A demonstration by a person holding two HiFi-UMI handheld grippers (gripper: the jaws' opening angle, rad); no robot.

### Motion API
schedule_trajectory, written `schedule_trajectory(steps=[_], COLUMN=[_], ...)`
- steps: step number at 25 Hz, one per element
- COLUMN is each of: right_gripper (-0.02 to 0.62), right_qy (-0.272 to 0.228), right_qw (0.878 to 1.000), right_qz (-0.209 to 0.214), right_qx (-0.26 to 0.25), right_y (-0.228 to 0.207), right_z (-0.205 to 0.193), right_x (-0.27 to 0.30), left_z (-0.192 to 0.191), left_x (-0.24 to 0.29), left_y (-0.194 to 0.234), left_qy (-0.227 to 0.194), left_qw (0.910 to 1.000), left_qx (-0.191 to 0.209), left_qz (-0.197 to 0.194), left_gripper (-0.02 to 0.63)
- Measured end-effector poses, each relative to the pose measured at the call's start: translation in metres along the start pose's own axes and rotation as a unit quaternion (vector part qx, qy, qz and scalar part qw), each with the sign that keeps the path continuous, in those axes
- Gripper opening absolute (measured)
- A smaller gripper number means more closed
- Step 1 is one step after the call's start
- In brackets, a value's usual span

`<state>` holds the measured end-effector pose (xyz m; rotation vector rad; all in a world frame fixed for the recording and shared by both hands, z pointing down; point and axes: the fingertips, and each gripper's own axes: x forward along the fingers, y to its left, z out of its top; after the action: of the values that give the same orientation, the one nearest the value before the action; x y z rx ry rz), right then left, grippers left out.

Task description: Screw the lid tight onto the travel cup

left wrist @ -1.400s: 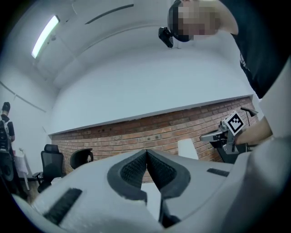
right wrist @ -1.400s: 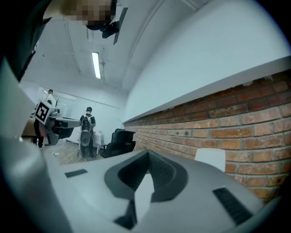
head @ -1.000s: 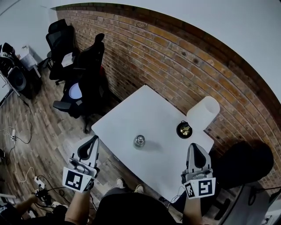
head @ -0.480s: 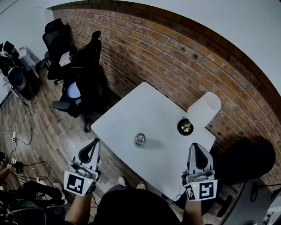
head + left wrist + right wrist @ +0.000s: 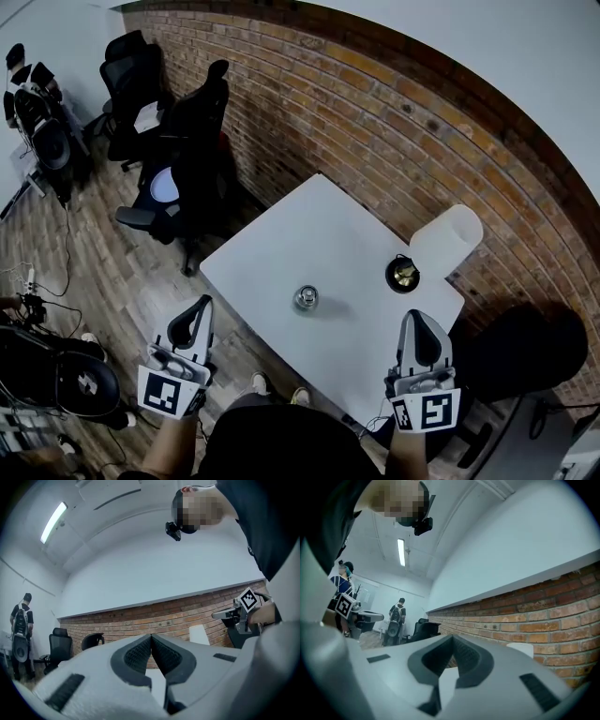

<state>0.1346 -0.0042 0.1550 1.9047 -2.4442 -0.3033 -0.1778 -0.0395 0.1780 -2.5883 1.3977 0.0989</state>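
Poised short of the white worktop (image 5: 281, 248), shut and empty: left claw (image 5: 199, 306), right claw (image 5: 419, 319). Farther in, apart: travel cup (image 5: 403, 274), probable lid (image 5: 306, 298). Risk: cross-threading from a tilted lid; tipping an unsteadied cup.

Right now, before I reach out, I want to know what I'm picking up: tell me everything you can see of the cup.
The cup stands upright on the white table, near its far right corner. From above: a dark round rim, an open mouth, a brassy shine inside. No lid is on it; the lid lies apart to its left, mid-table. A white cylinder stands close behind; whether they touch cannot be told. Nothing holds it.
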Motion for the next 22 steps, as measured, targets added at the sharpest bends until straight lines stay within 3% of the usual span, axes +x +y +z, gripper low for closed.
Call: schedule_trajectory(steps=[8, 22], right_gripper=[0.012, 0.013], right_qy=[0.014, 0.013], right_qw=[1.0, 1.0], right_qz=[0.004, -0.006], right_qx=[-0.026, -0.018], right_y=[0.01, 0.008], right_z=[-0.003, -0.006], right_x=[0.002, 0.001], left_z=[-0.002, -0.01], left_x=[0.0, 0.004], left_y=[-0.001, 0.0], left_qy=[-0.001, 0.009], left_qw=[0.9999, 0.9998], left_qx=[-0.011, -0.013], left_qz=[-0.008, -0.015], left_gripper=[0.025, 0.025])
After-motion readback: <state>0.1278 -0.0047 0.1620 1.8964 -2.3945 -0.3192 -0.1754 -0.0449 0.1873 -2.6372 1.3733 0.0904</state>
